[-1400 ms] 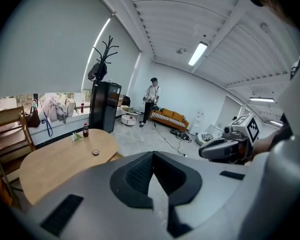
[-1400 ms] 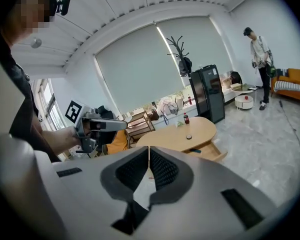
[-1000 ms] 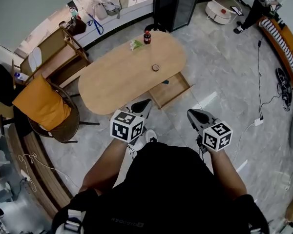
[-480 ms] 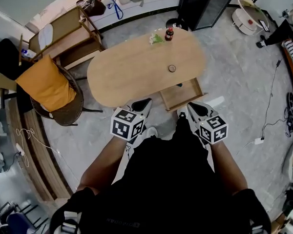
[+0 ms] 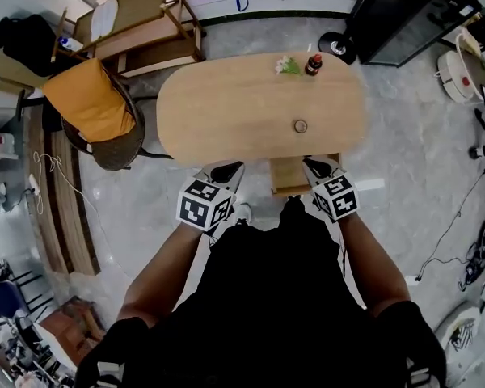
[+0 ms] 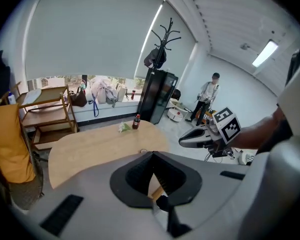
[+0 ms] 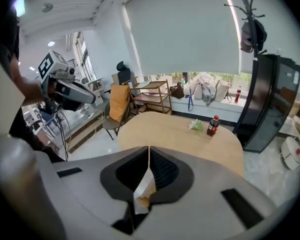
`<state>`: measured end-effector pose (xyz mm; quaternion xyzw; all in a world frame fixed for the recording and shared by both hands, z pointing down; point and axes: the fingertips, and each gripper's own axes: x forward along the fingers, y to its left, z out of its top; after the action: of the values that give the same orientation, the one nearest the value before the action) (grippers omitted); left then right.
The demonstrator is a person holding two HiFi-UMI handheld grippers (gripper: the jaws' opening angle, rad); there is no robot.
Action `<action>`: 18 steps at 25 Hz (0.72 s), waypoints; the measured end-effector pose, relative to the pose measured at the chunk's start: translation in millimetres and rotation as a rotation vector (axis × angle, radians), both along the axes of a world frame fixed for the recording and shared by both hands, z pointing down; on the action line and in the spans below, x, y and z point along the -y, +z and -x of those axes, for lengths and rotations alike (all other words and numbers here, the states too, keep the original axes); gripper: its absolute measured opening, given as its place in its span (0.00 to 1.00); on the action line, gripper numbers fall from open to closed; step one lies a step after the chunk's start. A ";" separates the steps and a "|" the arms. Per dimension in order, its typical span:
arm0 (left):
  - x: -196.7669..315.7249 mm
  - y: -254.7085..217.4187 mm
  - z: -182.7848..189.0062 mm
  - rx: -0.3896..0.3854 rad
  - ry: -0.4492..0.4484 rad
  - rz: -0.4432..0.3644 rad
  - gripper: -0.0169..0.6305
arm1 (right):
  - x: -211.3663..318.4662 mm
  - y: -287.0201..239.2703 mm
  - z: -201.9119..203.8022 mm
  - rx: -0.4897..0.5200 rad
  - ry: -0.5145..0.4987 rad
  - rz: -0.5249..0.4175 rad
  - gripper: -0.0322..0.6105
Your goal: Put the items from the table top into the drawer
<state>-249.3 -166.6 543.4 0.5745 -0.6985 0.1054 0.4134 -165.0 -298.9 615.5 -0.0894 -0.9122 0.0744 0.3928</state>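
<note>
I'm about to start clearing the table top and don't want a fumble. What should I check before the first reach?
1. Drawer pulled out: ok, it juts from under the table's near edge.
2. Left gripper empty: ok, nothing between its jaws.
3. Right gripper empty: ok, nothing between its jaws.
4. Jaws apart for a grasp: not ok, both pairs are together.
5. Items in sight: ok, the bottle, the green-and-white bundle and the small round item are on the table.
6. Room in the drawer: cannot tell, the right gripper covers part of it.
</note>
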 end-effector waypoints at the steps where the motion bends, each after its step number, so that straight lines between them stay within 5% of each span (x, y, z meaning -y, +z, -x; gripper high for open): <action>1: 8.4 8.8 2.5 0.006 -0.011 0.022 0.03 | 9.9 12.5 6.4 -0.011 -0.023 0.005 0.06; 11: 47.6 107.5 2.2 -0.106 -0.221 0.198 0.03 | 86.4 187.1 37.9 -0.272 -0.247 -0.066 0.06; 18: 66.3 148.1 -4.0 -0.132 -0.253 0.245 0.03 | 104.3 278.7 72.0 -0.287 -0.389 -0.187 0.06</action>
<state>-245.3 -232.9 691.5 0.4330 -0.7185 0.0990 0.5352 -237.0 -403.2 894.2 -0.2150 -0.8157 -0.0751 0.5318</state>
